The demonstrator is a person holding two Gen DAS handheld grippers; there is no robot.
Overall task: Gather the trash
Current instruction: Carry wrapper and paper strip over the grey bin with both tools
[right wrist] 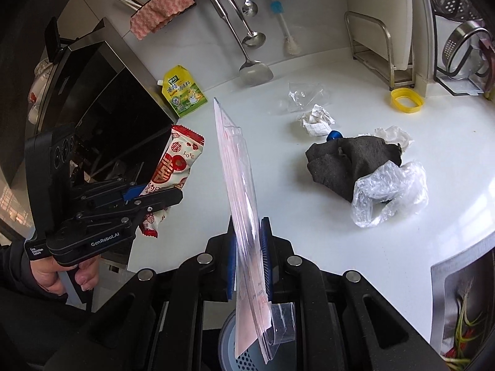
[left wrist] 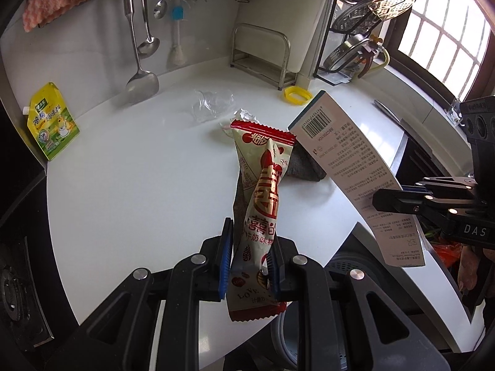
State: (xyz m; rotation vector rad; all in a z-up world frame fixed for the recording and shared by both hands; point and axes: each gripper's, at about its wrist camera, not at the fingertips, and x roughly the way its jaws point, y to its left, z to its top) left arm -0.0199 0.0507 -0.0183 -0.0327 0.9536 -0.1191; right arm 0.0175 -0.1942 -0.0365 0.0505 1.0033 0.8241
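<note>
Daylight pours in from the window (left wrist: 445,34) at the upper right of the left wrist view, pretty blown out, and the white countertop (left wrist: 130,167) glares a bit. Both views are sharp mid-frame, but heavy fisheye bending and black vignetting eat the corners.

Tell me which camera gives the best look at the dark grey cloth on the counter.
The right wrist view. There the dark grey cloth lies in full sight on the white counter, crumpled, with a clear plastic bag against its near edge. In the left wrist view only a corner of it shows, behind the red and white snack wrapper and the printed card.
</note>
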